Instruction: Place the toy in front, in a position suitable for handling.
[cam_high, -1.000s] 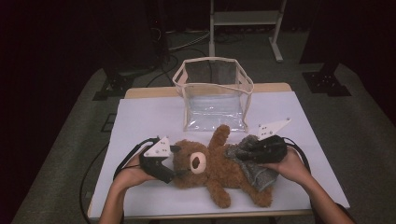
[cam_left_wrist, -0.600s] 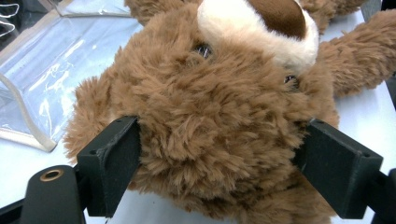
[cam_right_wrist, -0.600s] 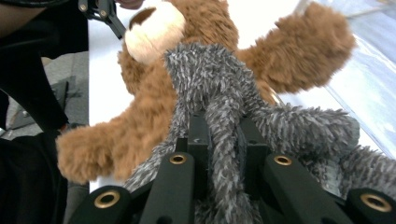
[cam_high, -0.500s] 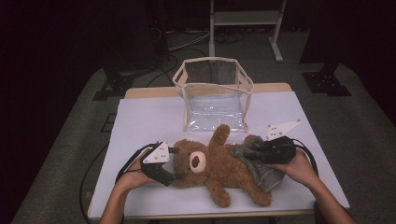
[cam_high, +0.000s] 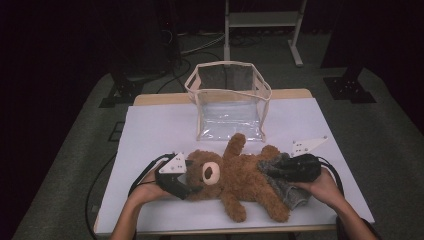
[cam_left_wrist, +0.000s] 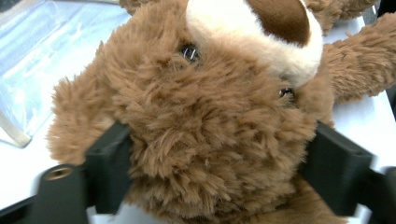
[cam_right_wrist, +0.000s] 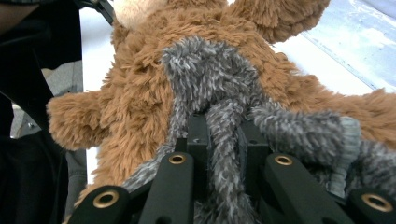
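White tabletop (cam_high: 150, 125) carried a teddy bear (cam_high: 235, 180) on its back, near the front edge. Left gripper (cam_high: 176, 181) clasped its head to steady it while right gripper (cam_high: 280, 169), jaws clenched, pinched the grey garment (cam_right_wrist: 219, 88) at its legs, probably to work it along the body.

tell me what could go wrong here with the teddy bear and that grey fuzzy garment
The right gripper pinches just a thin fold of the grey fuzzy garment, so it could slip free. The left gripper straddles the teddy bear at its head; soft plush may squeeze out. Pulling could drag the bear toward the table edge.
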